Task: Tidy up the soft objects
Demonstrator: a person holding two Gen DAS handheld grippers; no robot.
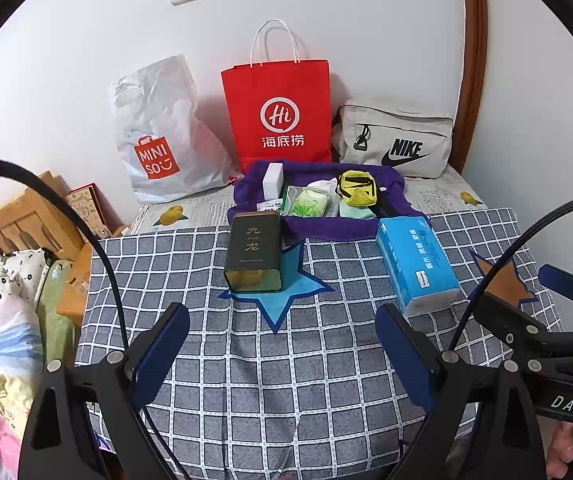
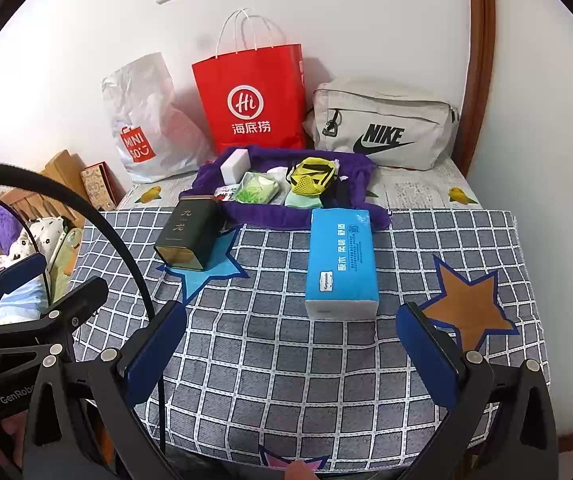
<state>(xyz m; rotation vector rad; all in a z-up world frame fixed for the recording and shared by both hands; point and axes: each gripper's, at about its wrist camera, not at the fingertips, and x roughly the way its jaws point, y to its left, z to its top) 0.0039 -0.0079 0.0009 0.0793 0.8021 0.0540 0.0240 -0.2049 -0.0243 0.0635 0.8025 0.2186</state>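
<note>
A blue tissue pack [image 1: 416, 264] [image 2: 341, 260] lies on the checked cloth. A dark green tin [image 1: 253, 251] [image 2: 189, 235] stands on a blue star patch. Behind them a purple cloth tray [image 1: 318, 229] [image 2: 254, 216] holds a white block [image 1: 273, 180], a green packet [image 1: 308, 205] [image 2: 256, 193] and a yellow mesh pouch [image 1: 356, 189] [image 2: 312, 178]. My left gripper [image 1: 282, 340] is open and empty, short of the tin. My right gripper [image 2: 292, 340] is open and empty, just short of the tissue pack.
A white Miniso bag [image 1: 158, 136], a red paper bag [image 1: 280, 114] and a grey Nike bag [image 1: 396, 140] stand against the back wall. Bedding and wooden furniture [image 1: 18, 224] are at the left. A brown star patch [image 2: 470, 308] lies at the right.
</note>
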